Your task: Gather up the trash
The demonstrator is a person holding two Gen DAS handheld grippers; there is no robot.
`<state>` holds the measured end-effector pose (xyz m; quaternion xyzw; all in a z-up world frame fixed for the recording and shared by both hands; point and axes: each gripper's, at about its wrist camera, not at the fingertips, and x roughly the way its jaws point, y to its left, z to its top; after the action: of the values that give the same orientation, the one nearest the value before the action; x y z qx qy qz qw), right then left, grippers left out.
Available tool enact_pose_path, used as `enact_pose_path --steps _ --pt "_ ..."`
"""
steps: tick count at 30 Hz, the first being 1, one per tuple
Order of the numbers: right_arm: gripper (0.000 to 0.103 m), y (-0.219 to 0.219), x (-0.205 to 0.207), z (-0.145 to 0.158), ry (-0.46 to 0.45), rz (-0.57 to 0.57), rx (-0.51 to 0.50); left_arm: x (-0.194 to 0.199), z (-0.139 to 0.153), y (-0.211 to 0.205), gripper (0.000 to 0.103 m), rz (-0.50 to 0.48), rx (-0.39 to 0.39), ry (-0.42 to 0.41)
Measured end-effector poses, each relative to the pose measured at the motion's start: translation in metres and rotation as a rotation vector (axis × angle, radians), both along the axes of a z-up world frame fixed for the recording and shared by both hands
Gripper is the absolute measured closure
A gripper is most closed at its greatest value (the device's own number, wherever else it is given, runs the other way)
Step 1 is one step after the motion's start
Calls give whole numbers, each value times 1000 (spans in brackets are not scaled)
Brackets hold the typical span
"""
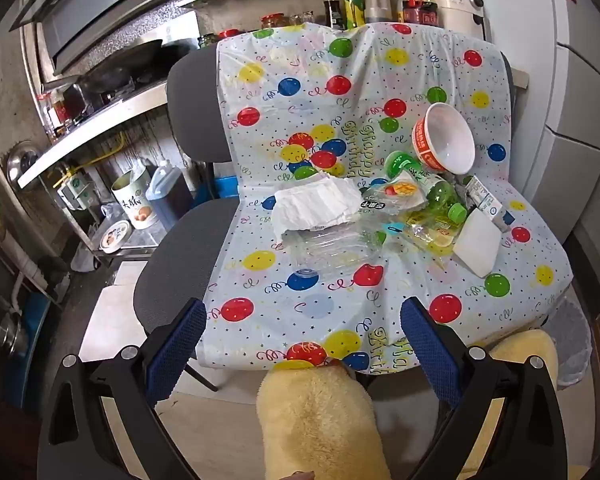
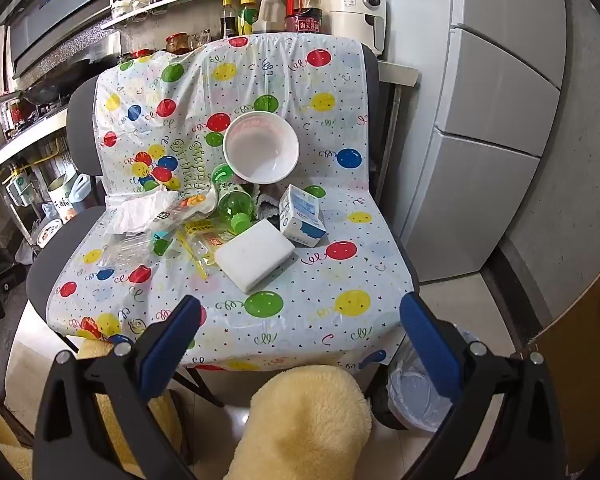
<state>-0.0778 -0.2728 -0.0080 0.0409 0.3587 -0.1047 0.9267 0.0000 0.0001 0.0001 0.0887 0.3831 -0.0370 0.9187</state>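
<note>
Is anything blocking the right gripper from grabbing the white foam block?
Nothing visible does. The right gripper is open, and only bare balloon cloth lies between it and the white foam block, which sits nearest of the pile, its front edge clear.

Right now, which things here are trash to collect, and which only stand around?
For the job: paper bowl, green bottle, milk carton, white foam block, crumpled tissue, lined bin.

Just there: sauce bottles, white cooker, fridge.

Trash (image 2: 256,254) on balloon-sheeted chair (image 2: 320,320)
</note>
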Motion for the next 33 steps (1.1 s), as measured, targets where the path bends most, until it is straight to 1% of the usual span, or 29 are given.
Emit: enact_pose_path --steps 19,29,33 --pt "6 -2 -1 0 -2 -11 4 1 -1 -3 7 -3 2 4" --pt "6 -2 -2 -1 1 -8 2 -1 -1 5 7 9 -2 1" --pt "6 -4 1 -3 1 -9 4 4 -1 8 7 11 -3 4"
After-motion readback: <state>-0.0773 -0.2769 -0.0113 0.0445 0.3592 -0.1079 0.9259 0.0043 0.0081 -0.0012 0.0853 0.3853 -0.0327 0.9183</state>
